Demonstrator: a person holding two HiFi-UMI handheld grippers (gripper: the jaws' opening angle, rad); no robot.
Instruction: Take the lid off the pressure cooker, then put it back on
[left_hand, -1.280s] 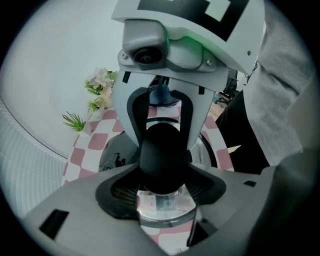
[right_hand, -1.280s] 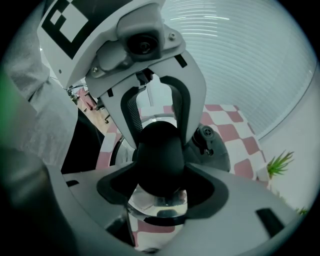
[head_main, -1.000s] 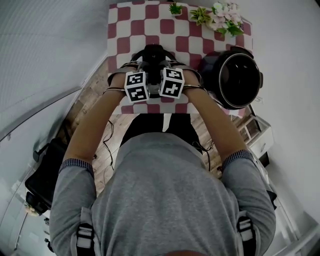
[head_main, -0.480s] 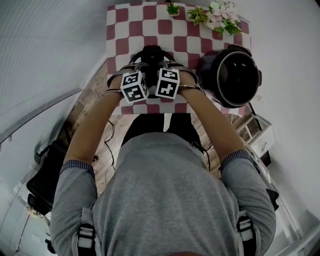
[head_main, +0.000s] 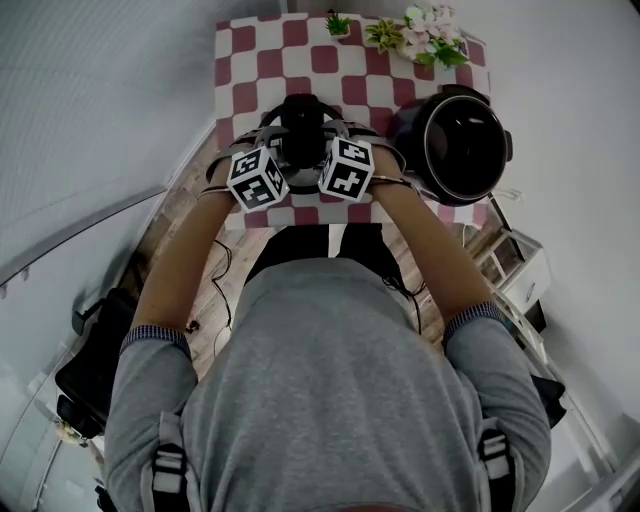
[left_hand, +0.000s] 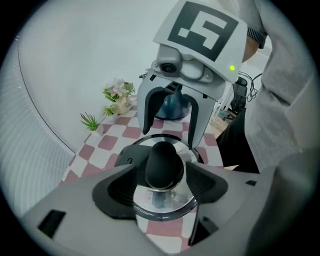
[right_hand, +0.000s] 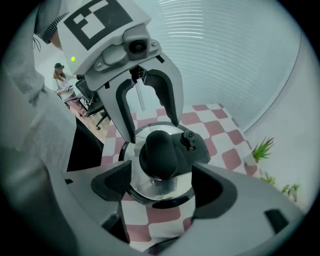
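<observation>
top-down look over a person's grey shoulders, bare forearms stretched ahead to a desk (head_main: 300, 55) under a red and white chequered cloth. in each hand a claw topped by a cube of black and white square markers, the two cubes side by side above the desk's near edge.

between and below the cubes, the pressure cooker lid (left_hand: 165, 204): shiny metal, flat on the cloth, with a tall black knob (left_hand: 164, 165) upright at its middle. to the right on the same desk, apart from the lid, the black pressure cooker pot (head_main: 462, 150), uncovered and dark inside. along the far edge, a small green plant (head_main: 338, 22) and a bunch of pale flowers (head_main: 430, 22).

left claw (left_hand: 162, 185): jaws spread wide, having just been opening, with the knob standing between the pads and a gap on either side; nothing gripped.

right claw (right_hand: 162, 187): facing the left one from the opposite side of the lid, jaws likewise wide after just opening, the same knob between the pads and clear of both; nothing held. tips of each claw visible in the other's view, hanging over the lid's far side.
</observation>
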